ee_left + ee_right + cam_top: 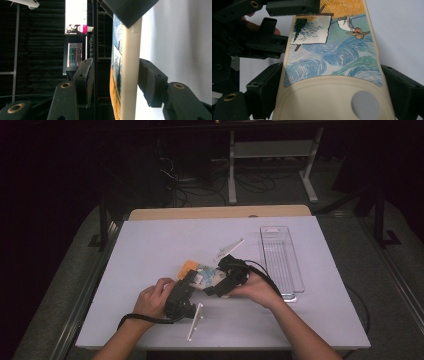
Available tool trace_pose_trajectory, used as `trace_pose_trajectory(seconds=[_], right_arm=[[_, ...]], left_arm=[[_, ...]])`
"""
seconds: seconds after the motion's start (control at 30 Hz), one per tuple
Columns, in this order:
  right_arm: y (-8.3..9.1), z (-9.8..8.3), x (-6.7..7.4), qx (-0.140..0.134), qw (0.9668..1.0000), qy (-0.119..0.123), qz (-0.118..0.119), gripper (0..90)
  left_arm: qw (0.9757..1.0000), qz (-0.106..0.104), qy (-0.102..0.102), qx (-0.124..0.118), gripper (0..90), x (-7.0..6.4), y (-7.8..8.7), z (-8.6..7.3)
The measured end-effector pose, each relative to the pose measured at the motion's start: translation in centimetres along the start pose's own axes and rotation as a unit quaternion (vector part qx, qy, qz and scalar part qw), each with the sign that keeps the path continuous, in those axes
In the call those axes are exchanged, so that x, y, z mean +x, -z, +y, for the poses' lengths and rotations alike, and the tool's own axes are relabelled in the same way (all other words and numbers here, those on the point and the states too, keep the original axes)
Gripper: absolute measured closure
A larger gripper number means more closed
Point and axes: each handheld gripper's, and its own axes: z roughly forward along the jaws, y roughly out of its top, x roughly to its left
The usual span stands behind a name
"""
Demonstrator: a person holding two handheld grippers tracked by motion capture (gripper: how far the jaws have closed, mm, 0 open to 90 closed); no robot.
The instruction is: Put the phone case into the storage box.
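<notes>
A: What lies nearest the person?

B: A thin white strip (195, 321) on the pale surface (150, 250), just beside the left hand (152, 300).

A: And the grippers?

B: They meet a little farther in. The left gripper (115, 82) has its jaws parted around the edge of a cream phone case (332, 75) with a painted blue-and-orange back; one pad seems to touch it, the other stands off, though I can't be sure from this angle. The right gripper (332, 92) has its jaws clenched on the case's two sides, near the round camera hole.

A: Beyond them?

B: A white pointed piece (229, 248), then a clear plastic tray (298, 270) to the right.
</notes>
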Motion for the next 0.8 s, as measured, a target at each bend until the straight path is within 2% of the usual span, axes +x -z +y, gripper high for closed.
trace_pose_trajectory(seconds=[0.37, 0.8], right_arm=[[0.12, -0.03, -0.19, -0.002, 1.0, -0.002, -0.001, 10.8], [0.13, -0.04, -0.2, -0.001, 1.0, -0.004, 0.001, 10.8]], left_arm=[[0.9999, -0.006, -0.012, -0.003, 59.4, 0.01, 0.12, 0.27], [0.9998, -0.014, -0.016, -0.002, 70.2, 0.07, 0.22, 0.39]])
